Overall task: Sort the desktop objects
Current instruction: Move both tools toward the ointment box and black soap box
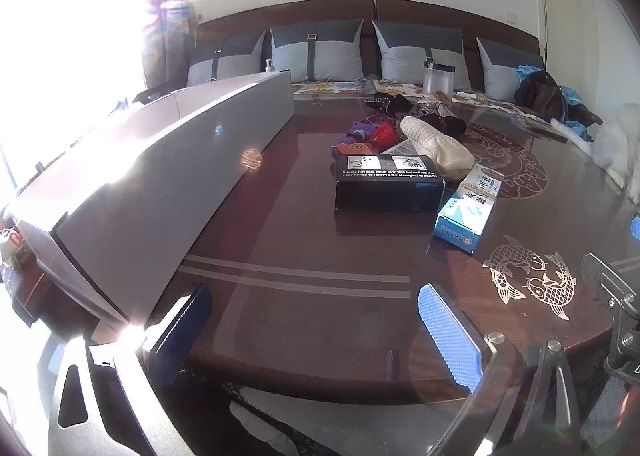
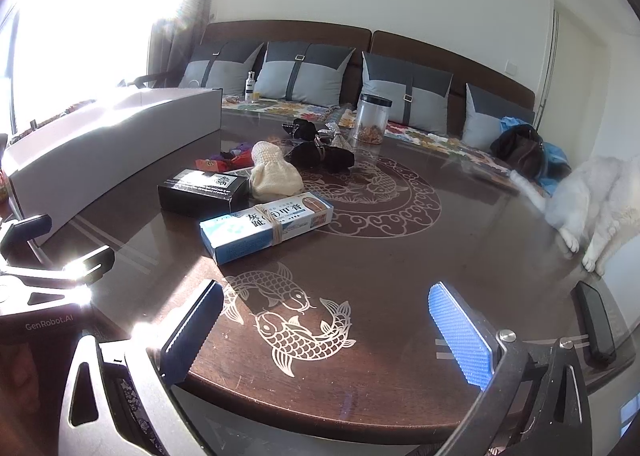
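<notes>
We hold the left gripper (image 1: pixel 316 332) and right gripper (image 2: pixel 326 336) with jaws spread wide and empty over the near edge of the table (image 2: pixel 400 256). The clear jar (image 2: pixel 370 120) holds brownish contents. The long white box (image 1: pixel 168 168) hides its interior. Ahead of both, well apart, lie the black box (image 2: pixel 202 192) and the blue carton (image 2: pixel 266 226).

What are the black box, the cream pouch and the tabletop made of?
Black box: looks like printed cardboard, with sharp folded edges and a matte face. Cream pouch: probably knitted yarn, with a ribbed, slumping surface. Tabletop: dark wood, seemingly glossy or under glass, since it mirrors the light.
</notes>
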Available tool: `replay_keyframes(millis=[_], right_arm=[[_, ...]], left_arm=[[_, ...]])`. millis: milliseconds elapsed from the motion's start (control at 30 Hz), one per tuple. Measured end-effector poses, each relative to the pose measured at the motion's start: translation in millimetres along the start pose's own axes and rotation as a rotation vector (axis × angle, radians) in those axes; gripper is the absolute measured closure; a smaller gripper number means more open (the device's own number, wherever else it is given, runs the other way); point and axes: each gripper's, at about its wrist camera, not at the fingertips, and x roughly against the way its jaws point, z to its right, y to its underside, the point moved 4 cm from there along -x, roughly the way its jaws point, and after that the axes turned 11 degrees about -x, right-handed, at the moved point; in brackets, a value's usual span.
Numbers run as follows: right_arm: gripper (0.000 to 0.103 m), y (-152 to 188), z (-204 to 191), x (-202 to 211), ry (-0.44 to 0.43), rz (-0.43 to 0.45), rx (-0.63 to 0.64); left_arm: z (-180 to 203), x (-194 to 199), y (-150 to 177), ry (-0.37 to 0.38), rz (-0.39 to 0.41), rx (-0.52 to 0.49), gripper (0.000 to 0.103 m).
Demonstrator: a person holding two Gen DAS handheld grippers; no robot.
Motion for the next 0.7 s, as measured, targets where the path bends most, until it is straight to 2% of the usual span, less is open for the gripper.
replay_keyframes(millis=[500,700], right_arm=[[0.0,9.4,8.7,-14.5,0.008,-0.055,-0.012],[0.0,7.9,21.9,-19.3,-0.006,-0.084,-0.082]], left_arm=[[4.6,-8.4,10.3,-0.022,-0.056,-0.068,0.0],[3.9,-12.7,6.0,-0.01,-0.102,-0.066,0.0]])
